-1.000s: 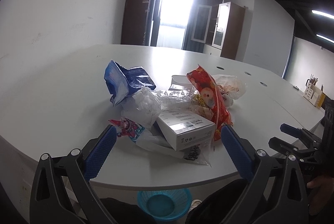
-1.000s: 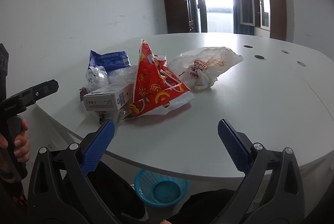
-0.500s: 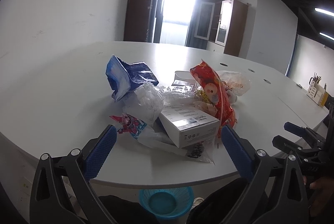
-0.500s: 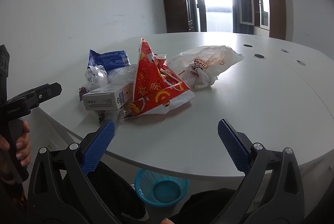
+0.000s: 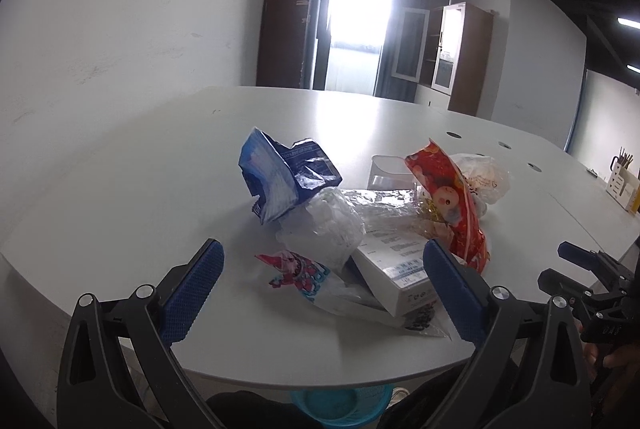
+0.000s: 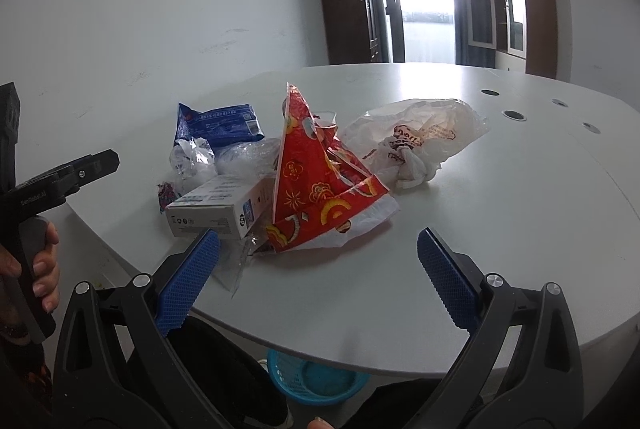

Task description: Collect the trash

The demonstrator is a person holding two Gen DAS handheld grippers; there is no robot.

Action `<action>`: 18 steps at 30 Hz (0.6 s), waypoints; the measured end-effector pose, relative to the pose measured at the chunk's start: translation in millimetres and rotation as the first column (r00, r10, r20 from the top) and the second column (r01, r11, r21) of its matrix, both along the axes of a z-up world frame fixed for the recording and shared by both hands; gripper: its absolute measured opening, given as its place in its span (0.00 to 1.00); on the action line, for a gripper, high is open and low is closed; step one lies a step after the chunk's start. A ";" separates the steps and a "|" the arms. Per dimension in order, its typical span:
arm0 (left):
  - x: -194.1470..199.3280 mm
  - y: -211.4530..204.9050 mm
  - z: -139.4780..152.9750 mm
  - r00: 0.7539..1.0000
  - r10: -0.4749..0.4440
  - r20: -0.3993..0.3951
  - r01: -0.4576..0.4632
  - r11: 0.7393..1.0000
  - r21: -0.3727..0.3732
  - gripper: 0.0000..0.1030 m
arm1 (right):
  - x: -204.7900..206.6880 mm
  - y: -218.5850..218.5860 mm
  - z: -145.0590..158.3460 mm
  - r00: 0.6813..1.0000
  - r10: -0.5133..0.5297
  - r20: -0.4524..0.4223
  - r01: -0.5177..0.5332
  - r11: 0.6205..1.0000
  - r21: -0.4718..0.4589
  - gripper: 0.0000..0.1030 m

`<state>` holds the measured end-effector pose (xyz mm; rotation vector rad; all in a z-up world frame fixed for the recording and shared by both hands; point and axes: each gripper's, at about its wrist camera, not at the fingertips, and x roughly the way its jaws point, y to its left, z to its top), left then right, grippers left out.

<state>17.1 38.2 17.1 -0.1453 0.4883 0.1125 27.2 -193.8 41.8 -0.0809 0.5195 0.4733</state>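
A heap of trash lies near the table's front edge: a crumpled blue bag (image 5: 280, 177) (image 6: 218, 123), clear plastic wrap (image 5: 324, 221), a white carton (image 5: 396, 269) (image 6: 218, 207), a pink printed wrapper (image 5: 294, 267), a red festive bag (image 5: 452, 201) (image 6: 316, 181) and a knotted white plastic bag (image 5: 486, 179) (image 6: 420, 135). My left gripper (image 5: 322, 287) hangs open just short of the pink wrapper and carton. At the near edge, in front of the red bag, my right gripper (image 6: 318, 267) is open too. Neither holds anything.
A blue mesh waste basket (image 5: 336, 405) (image 6: 316, 377) stands on the floor under the table's near edge. The white table (image 6: 520, 197) runs far back with cable holes (image 6: 514, 115). A pen holder (image 5: 622, 185) sits at its right. A hand (image 6: 38, 269) grips the left tool.
My left gripper has moved forward and slightly up toward the heap, so the trash looks closer. The right gripper has barely shifted. Both stay open.
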 end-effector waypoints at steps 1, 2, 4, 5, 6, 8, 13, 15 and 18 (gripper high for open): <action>5.0 3.6 0.9 1.000 0.005 0.000 -0.005 1.000 0.000 0.94 | 5.1 3.6 1.6 1.000 -0.003 -0.004 0.003 1.000 -0.001 0.92; 10.2 5.9 2.0 1.000 0.009 -0.002 -0.009 1.000 0.003 0.94 | 10.5 7.1 3.4 1.000 -0.004 -0.006 0.004 1.000 -0.002 0.92; 22.7 9.7 2.3 1.000 0.017 -0.011 -0.017 1.000 0.008 0.94 | 20.4 13.2 6.6 1.000 -0.010 -0.007 0.010 1.000 -0.005 0.92; 29.4 12.3 2.8 1.000 0.020 -0.015 -0.019 1.000 0.007 0.94 | 25.6 16.8 8.1 1.000 -0.012 -0.007 0.012 1.000 -0.006 0.92; 36.6 15.6 3.2 1.000 0.022 -0.021 -0.022 1.000 0.004 0.94 | 31.1 20.3 9.4 1.000 -0.013 -0.008 0.013 1.000 -0.007 0.92; 51.0 21.7 2.0 0.999 0.037 -0.038 -0.037 0.999 0.004 0.93 | 43.4 28.0 10.3 1.000 -0.019 -0.018 0.019 1.000 -0.017 0.92; 80.1 35.2 1.6 0.996 0.073 -0.058 -0.074 0.997 -0.012 0.91 | 68.8 44.6 8.3 0.999 -0.015 -0.047 0.014 0.999 -0.035 0.84; 91.7 40.5 2.7 0.994 0.082 -0.068 -0.084 0.996 -0.016 0.89 | 79.4 49.3 6.0 0.998 -0.020 -0.064 0.017 0.999 -0.043 0.79; 106.9 45.5 1.5 0.992 0.086 -0.095 -0.089 0.996 -0.031 0.85 | 92.2 58.1 1.7 0.996 -0.027 -0.081 0.021 0.997 -0.070 0.71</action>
